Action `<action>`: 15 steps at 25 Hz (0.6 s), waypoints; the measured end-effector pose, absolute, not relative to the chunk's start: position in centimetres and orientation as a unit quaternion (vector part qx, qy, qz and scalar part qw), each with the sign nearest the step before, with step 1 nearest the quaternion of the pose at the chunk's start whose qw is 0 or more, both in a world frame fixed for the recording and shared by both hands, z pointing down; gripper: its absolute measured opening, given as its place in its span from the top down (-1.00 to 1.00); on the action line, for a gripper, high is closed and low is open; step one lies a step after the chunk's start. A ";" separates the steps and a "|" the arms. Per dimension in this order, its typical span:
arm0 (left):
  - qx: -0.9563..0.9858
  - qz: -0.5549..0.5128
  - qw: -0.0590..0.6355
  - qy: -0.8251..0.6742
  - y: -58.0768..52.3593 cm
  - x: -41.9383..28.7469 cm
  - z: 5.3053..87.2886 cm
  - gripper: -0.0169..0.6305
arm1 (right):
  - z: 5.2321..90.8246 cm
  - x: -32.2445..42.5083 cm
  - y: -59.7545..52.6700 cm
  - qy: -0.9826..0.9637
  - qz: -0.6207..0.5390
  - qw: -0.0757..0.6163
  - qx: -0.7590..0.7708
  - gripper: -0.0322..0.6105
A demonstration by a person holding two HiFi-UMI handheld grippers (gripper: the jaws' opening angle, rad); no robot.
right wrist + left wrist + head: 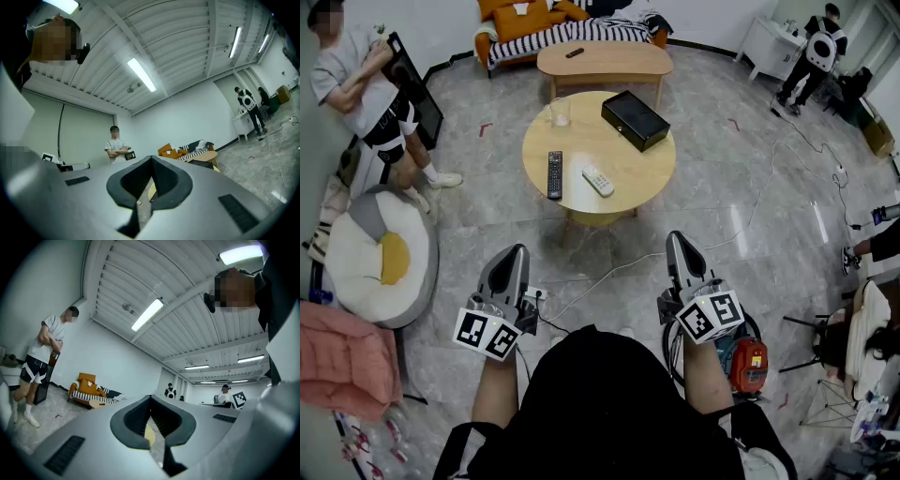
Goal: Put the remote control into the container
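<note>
On the round wooden table lie a black remote control and a smaller white remote. A black box-shaped container sits at the table's far right, and a clear glass at its far left. My left gripper and right gripper hover over the floor, well short of the table and side by side. Both are shut with nothing in them. In each gripper view the jaws meet at a point and only a sliver of the table shows through.
An oblong wooden table and an orange sofa stand behind the round one. A person stands at the far left by a white cushioned seat. Cables cross the floor on the right, and a red tool lies by my right arm.
</note>
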State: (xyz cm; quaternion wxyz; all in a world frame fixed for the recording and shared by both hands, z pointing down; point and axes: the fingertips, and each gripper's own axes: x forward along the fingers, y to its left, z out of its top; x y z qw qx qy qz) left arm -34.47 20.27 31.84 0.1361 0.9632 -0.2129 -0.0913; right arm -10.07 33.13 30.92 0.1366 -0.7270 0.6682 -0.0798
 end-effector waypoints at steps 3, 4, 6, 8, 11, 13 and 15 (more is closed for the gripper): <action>0.963 -0.092 0.138 -0.214 19.9 -34.7 32.1 0.92 | 31.3 -10.1 32.9 0.668 -0.079 0.138 -0.727 0.88; 0.962 -0.092 0.139 -0.214 19.8 -34.7 32.2 0.92 | 31.4 -10.1 32.9 0.668 -0.080 0.138 -0.727 0.88; 0.962 -0.092 0.140 -0.214 19.8 -34.6 32.2 0.92 | 31.5 -9.9 33.0 0.666 -0.082 0.138 -0.728 0.88; 0.962 -0.092 0.141 -0.213 19.8 -34.4 32.2 0.92 | 31.5 -9.7 33.2 0.665 -0.082 0.138 -0.729 0.88; 0.963 -0.093 0.142 -0.210 19.9 -33.8 32.2 0.92 | 31.6 -9.2 33.6 0.662 -0.081 0.140 -0.732 0.88; 0.964 -0.091 0.140 -0.208 20.2 -33.3 32.1 0.92 | 31.6 -8.8 34.0 0.660 -0.081 0.142 -0.733 0.88; 0.965 -0.088 0.138 -0.206 20.7 -32.7 32.1 0.92 | 31.6 -8.4 34.5 0.660 -0.081 0.142 -0.733 0.88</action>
